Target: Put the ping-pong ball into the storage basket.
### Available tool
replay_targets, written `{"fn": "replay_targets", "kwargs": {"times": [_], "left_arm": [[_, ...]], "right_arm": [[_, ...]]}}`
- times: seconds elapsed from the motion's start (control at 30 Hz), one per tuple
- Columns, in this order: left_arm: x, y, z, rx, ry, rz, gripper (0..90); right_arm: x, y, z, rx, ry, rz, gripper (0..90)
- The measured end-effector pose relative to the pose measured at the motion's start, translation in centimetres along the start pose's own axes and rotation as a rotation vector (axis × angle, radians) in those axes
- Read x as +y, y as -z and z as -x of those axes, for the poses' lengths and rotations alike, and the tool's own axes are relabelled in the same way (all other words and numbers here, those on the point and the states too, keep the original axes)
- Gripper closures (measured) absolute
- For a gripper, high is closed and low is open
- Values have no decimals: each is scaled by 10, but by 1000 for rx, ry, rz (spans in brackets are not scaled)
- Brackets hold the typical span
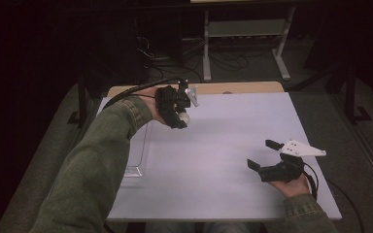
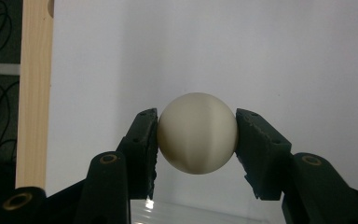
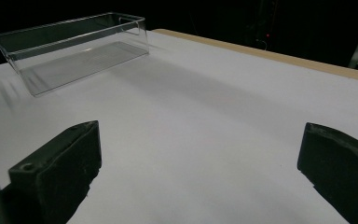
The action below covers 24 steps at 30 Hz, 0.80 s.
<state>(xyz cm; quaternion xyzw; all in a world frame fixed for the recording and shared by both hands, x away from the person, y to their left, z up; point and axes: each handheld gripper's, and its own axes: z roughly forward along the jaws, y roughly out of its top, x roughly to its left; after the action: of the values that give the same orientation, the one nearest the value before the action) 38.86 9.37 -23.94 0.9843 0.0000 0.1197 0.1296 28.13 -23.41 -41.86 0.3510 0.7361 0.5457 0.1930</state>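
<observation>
A cream-white ball [image 2: 197, 133] is pinched between the two black jaws of my left gripper [image 2: 197, 140], one jaw on each side of it. From above, the left gripper [image 1: 178, 112] hangs over the far left of the white table [image 1: 233, 126] with the ball [image 1: 183, 117] at its tip. A clear plastic tray [image 1: 140, 150] lies on the table's left side, partly hidden under the left sleeve. My right gripper [image 1: 262, 155] is low over the table's near right, open, with nothing between its jaws [image 3: 198, 158]. The tray [image 3: 74, 46] lies far ahead of it and looks empty.
A wooden strip [image 1: 238, 88] runs along the table's far edge. Beyond it, in the dark, are a white metal frame [image 1: 245, 34] and loose cables on the floor. Each gripper trails a black cable.
</observation>
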Motion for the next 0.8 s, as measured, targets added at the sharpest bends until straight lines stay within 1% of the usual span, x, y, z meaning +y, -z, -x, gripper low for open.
{"fn": "replay_targets", "kwargs": {"times": [0.1, 0.17, 0.27, 0.4, 0.57, 0.63, 0.7, 0.8], "left_arm": [[-4, 5, 1, -7, 4, 0, 503], [-6, 8, 2, -3, -2, -12, 503], [-10, 12, 2, 3, 1, -13, 503], [-15, 14, 2, 9, 13, -20, 503], [-20, 16, 4, 9, 16, -31, 503], [-21, 17, 3, 7, 16, -32, 504], [-26, 18, 1, 14, 23, -41, 504], [-30, 20, 1, 11, 35, -33, 504]], "right_arm": [[0, 0, 0, 0, 0, 0, 0], [0, 1, 0, -2, -1, 5, 0], [0, 1, 1, -3, -6, 7, 0], [0, 1, 1, -3, -2, 4, 0], [0, 0, 0, -3, -2, -3, 0], [0, 1, 0, -4, -2, -1, 0], [0, 1, 1, -5, -5, -2, 0], [0, 1, 0, -7, -6, -3, 0]]}}
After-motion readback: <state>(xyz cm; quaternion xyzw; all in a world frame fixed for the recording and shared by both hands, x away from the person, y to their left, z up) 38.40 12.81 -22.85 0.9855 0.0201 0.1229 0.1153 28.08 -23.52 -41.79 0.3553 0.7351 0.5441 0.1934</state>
